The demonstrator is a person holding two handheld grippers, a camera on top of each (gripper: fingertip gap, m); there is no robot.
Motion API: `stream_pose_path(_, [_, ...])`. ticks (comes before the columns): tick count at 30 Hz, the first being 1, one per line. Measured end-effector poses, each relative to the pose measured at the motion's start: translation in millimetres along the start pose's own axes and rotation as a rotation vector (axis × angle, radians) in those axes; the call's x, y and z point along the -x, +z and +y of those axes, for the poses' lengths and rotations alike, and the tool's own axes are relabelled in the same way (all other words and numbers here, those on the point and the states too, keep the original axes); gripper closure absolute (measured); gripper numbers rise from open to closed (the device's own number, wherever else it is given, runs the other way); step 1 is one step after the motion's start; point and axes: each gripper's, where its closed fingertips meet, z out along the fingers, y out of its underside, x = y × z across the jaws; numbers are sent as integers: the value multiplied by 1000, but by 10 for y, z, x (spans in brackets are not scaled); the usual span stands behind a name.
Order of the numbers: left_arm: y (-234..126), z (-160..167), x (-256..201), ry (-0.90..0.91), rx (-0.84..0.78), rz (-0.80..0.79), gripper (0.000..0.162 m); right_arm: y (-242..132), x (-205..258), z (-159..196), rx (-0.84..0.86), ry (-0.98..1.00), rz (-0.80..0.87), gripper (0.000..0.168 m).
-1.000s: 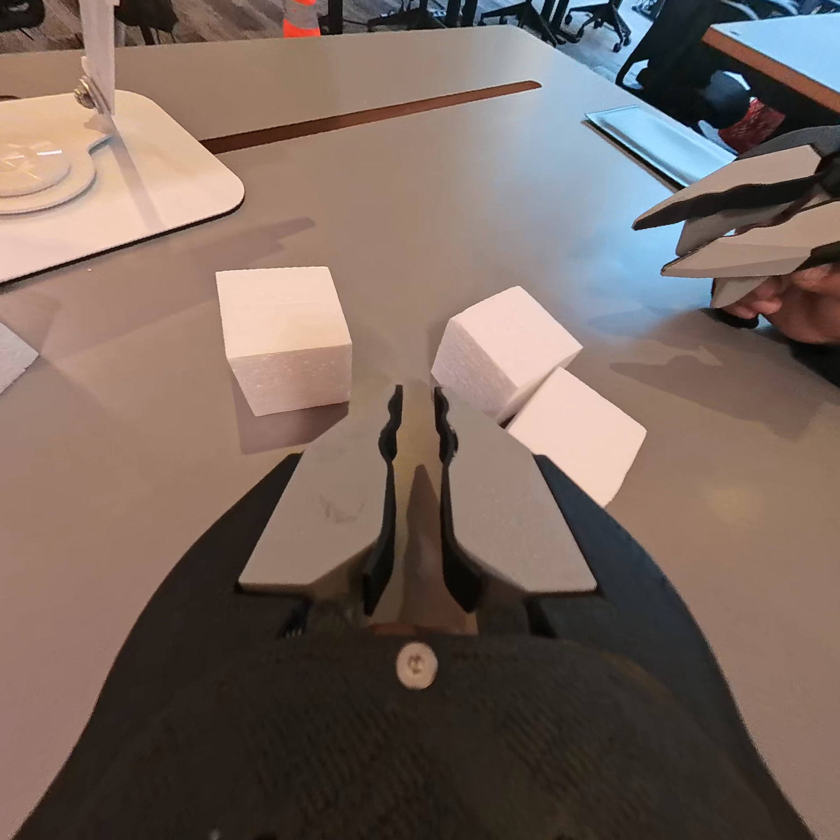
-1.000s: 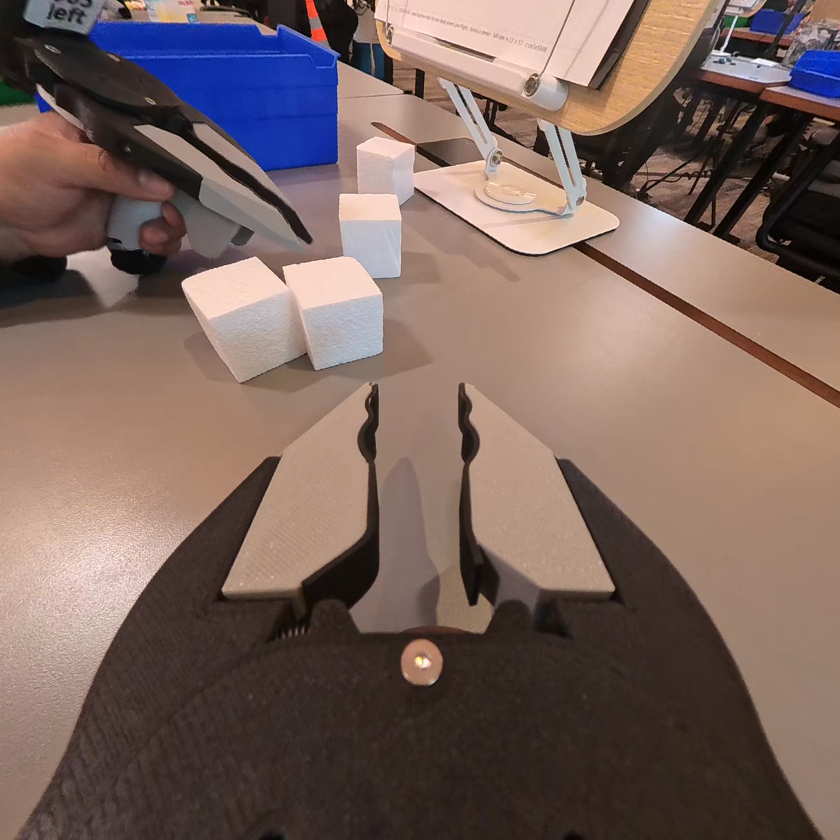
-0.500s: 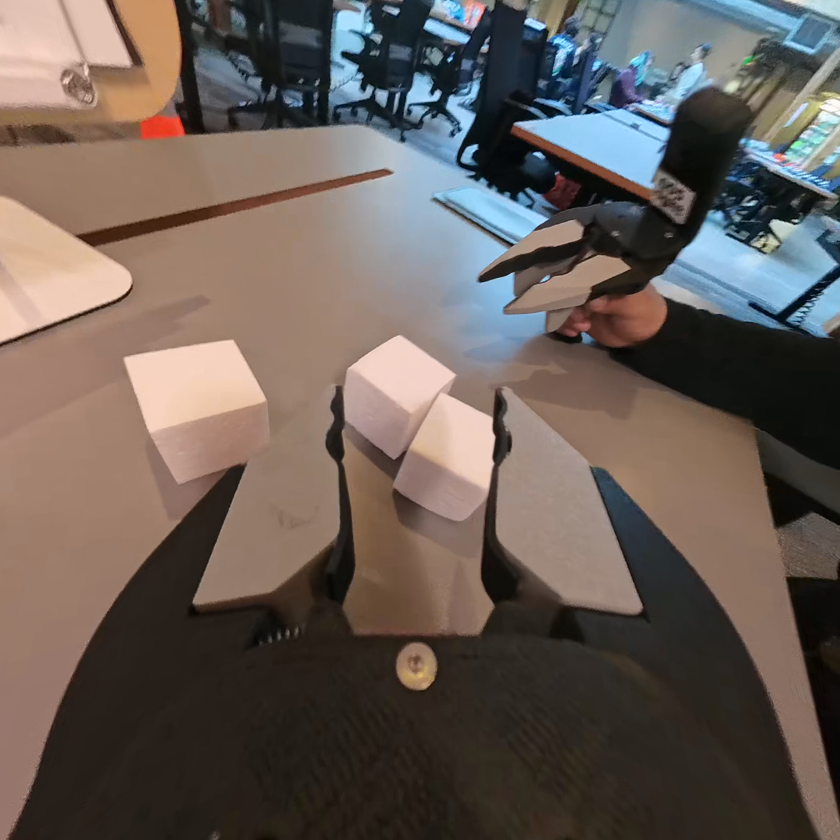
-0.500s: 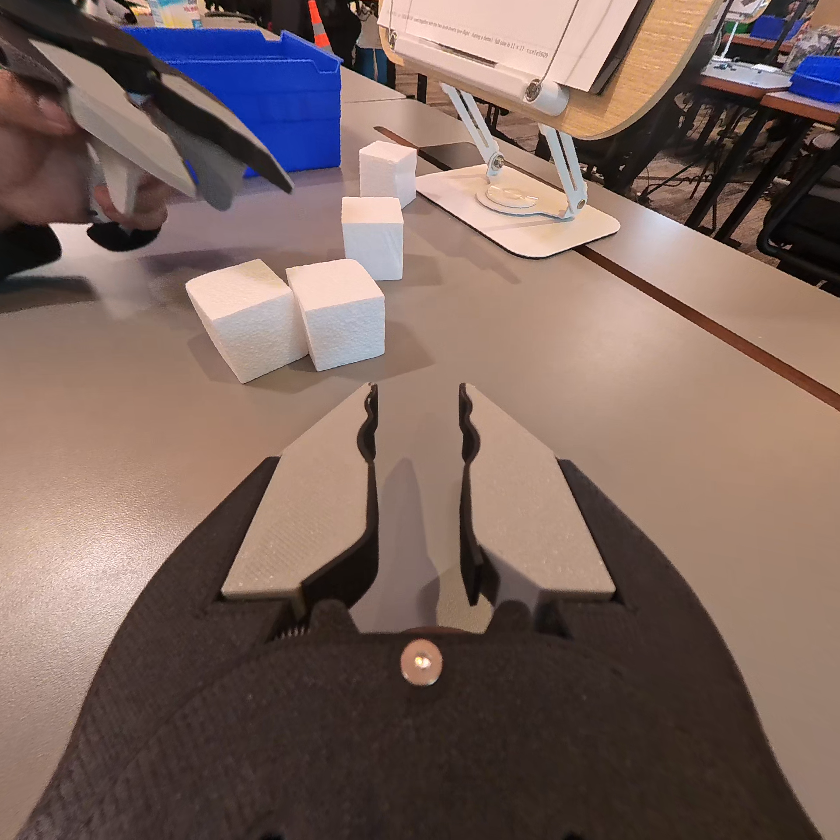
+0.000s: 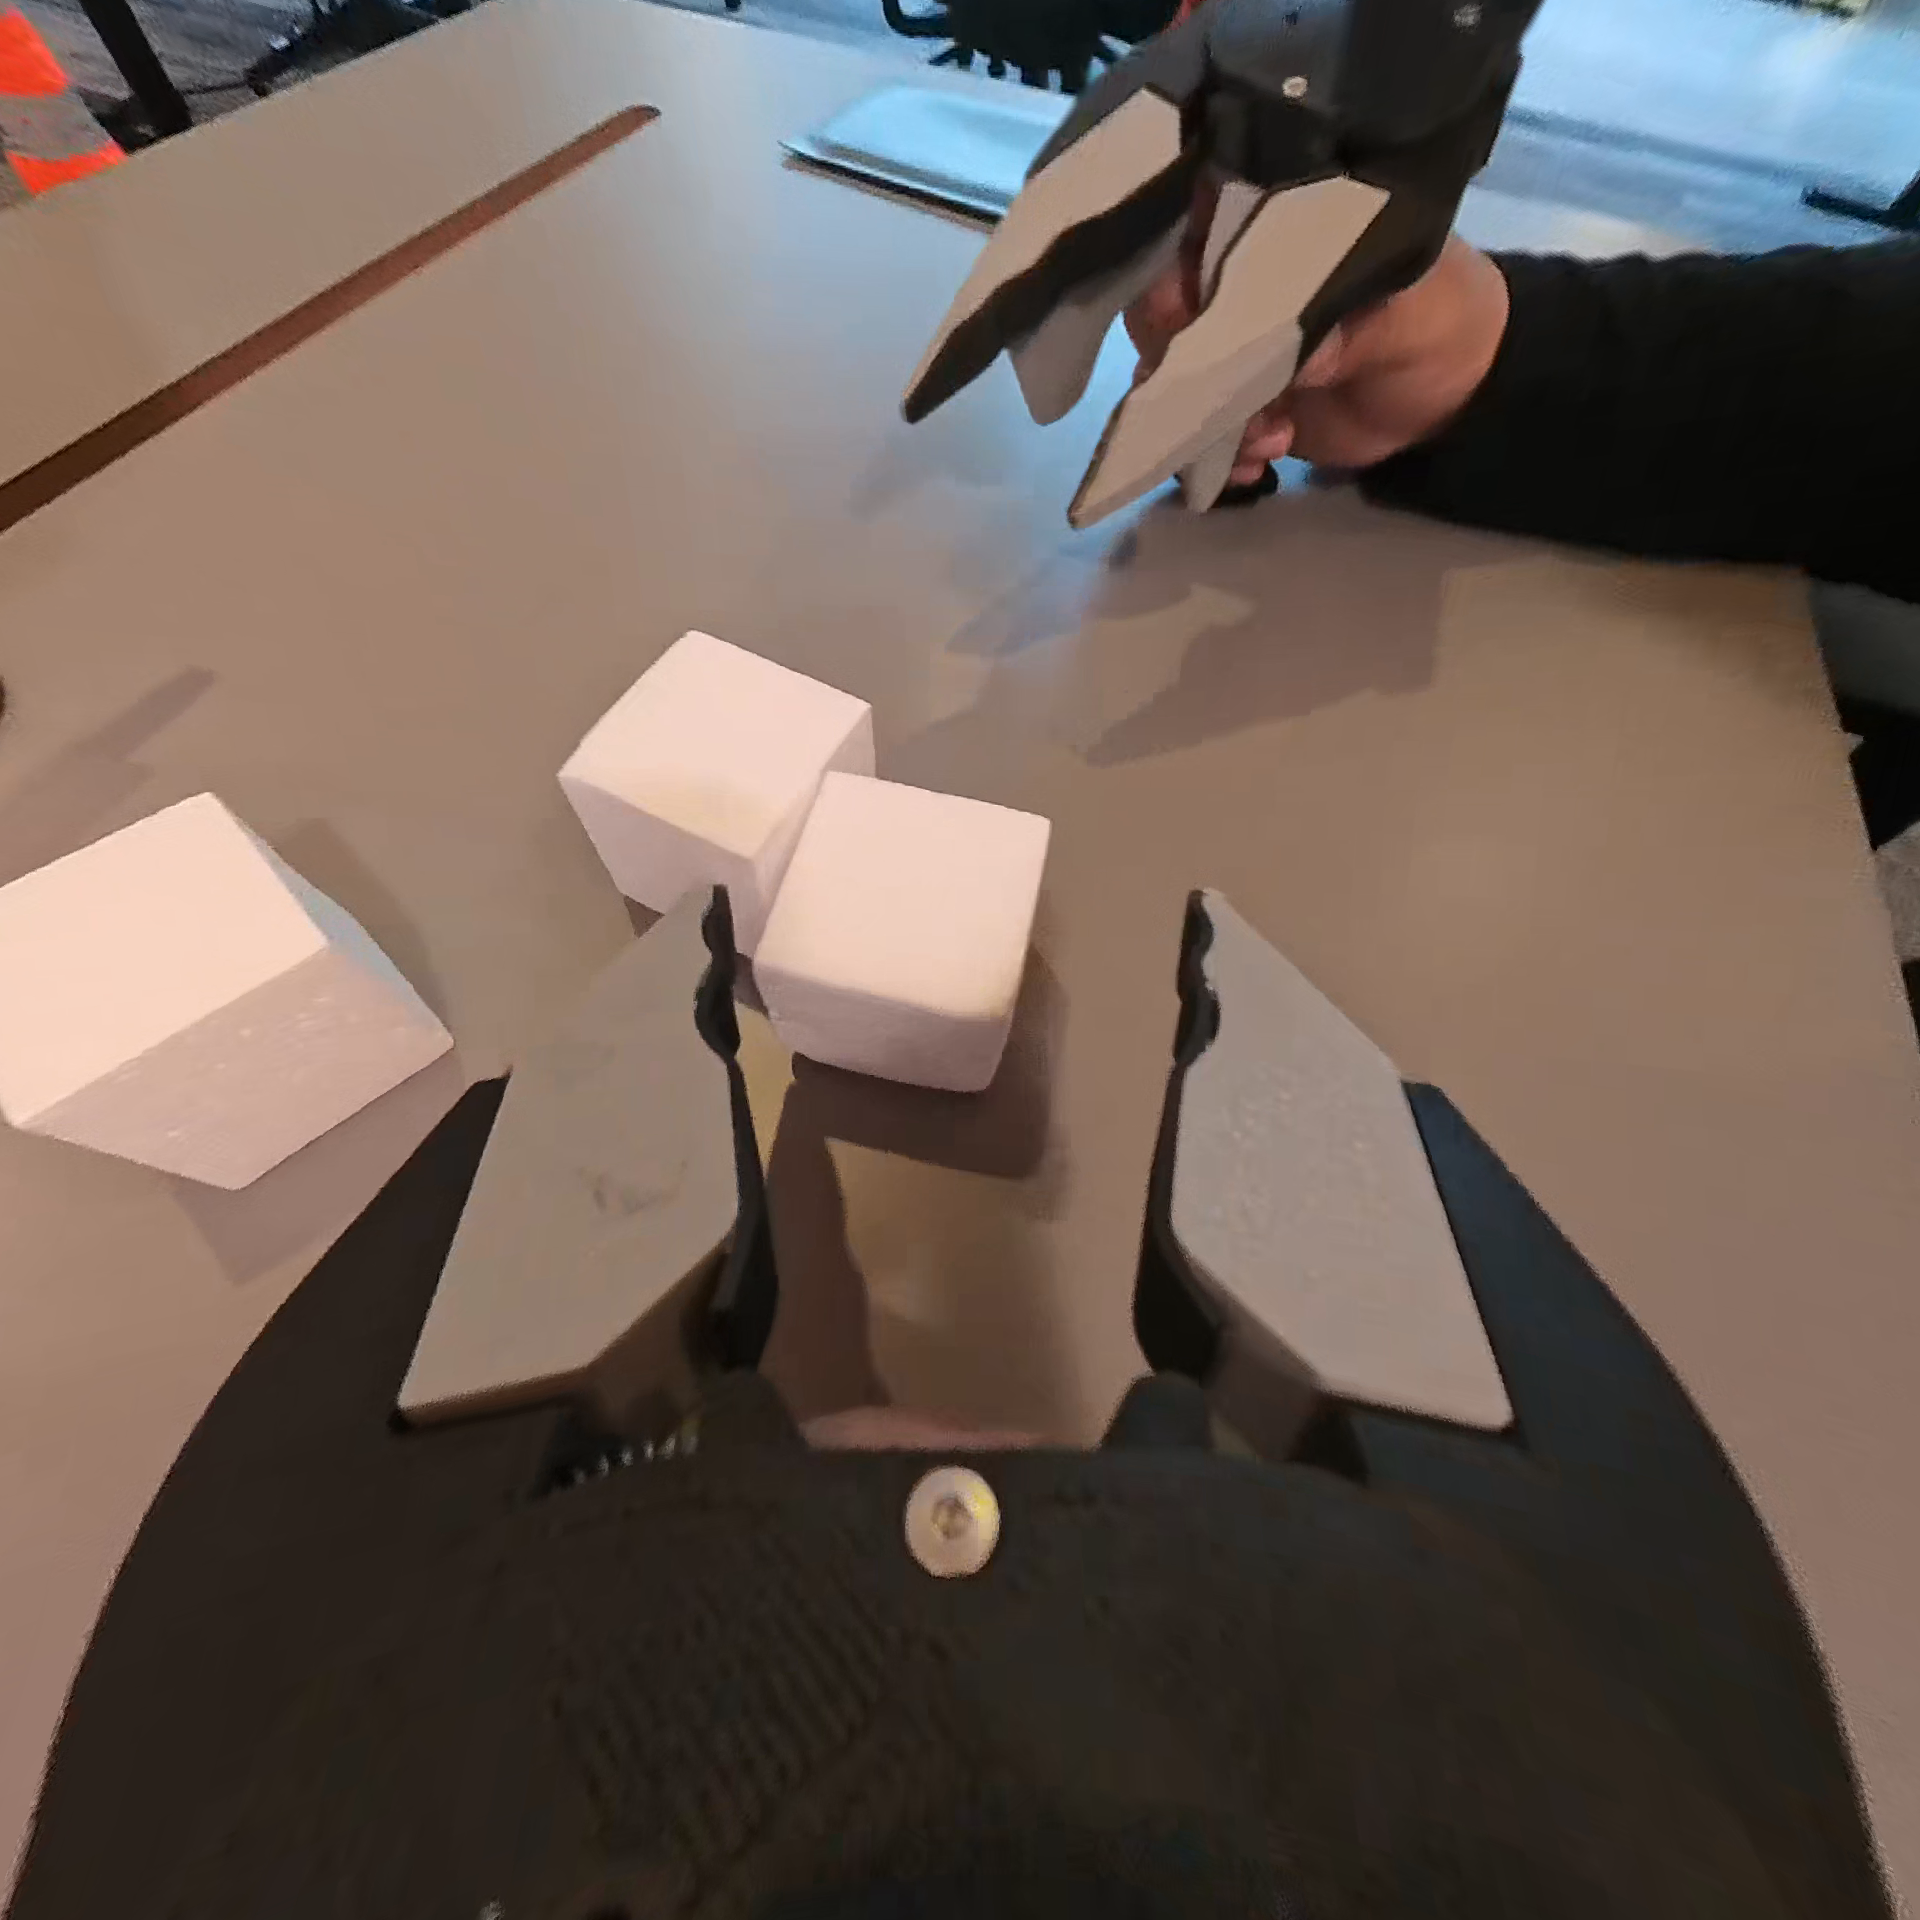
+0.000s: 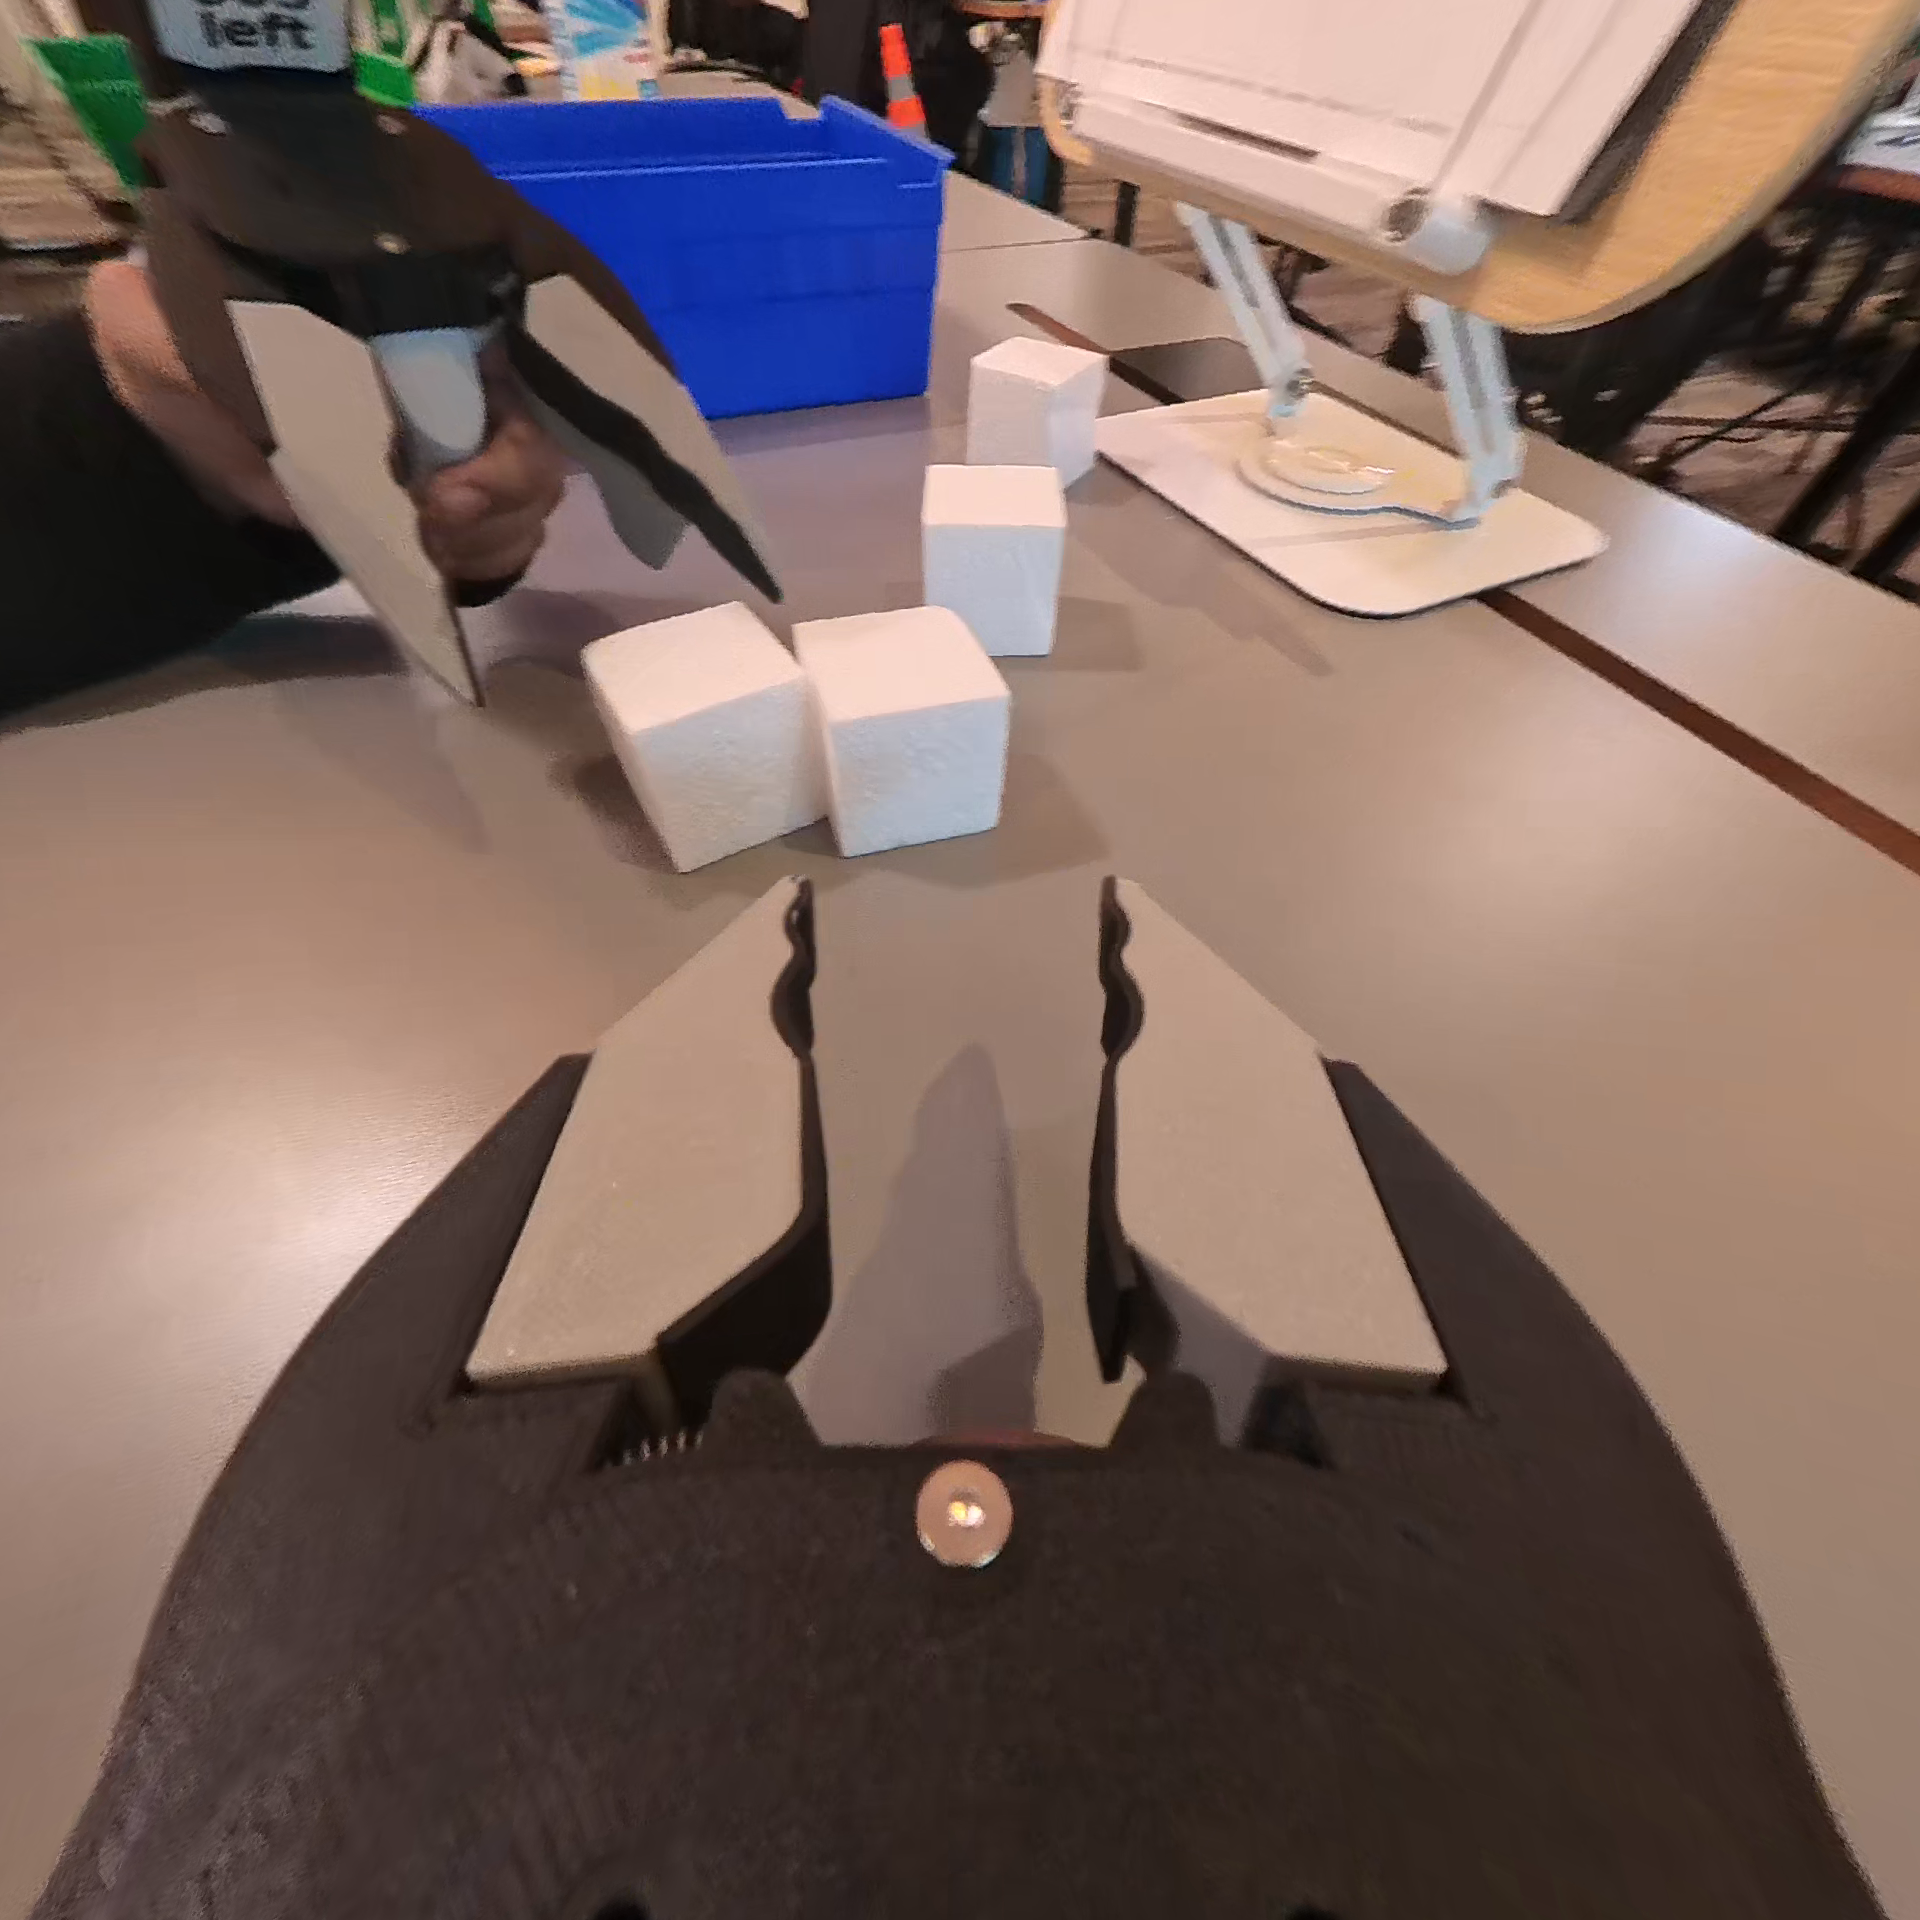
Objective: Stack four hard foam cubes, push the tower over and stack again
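Showing only rightward: fourth foam cube (image 6: pixel 1034 400) beside blue bin (image 6: pixel 748 260); both grippers' fingers (image 5: pixel 623 1091) apart, empty.

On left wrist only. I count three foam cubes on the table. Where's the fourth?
Observer: The right wrist view shows the fourth cube farthest back on the table, beside the white stand base.
Operator: Stacked on anything?
Observer: No. It sits on the table behind the single cube, with nothing on top of it.
Operator: Anything behind it?
Observer: A blue bin, farther back and to its left in that view.
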Motion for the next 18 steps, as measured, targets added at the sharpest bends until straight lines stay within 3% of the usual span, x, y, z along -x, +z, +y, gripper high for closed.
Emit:
stream_pose_path(3, [39, 66, -3, 9, 33, 1, 77, 116, 93, 13, 34, 16, -81, 104])
stream_pose_path(12, [216, 314, 74, 42, 167, -58, 77, 676, 91, -112, 74, -34, -133, 99])
stream_pose_path(18, [177, 389, 163, 102, 217, -113, 104, 950, 205, -193, 85, -40, -225, 99])
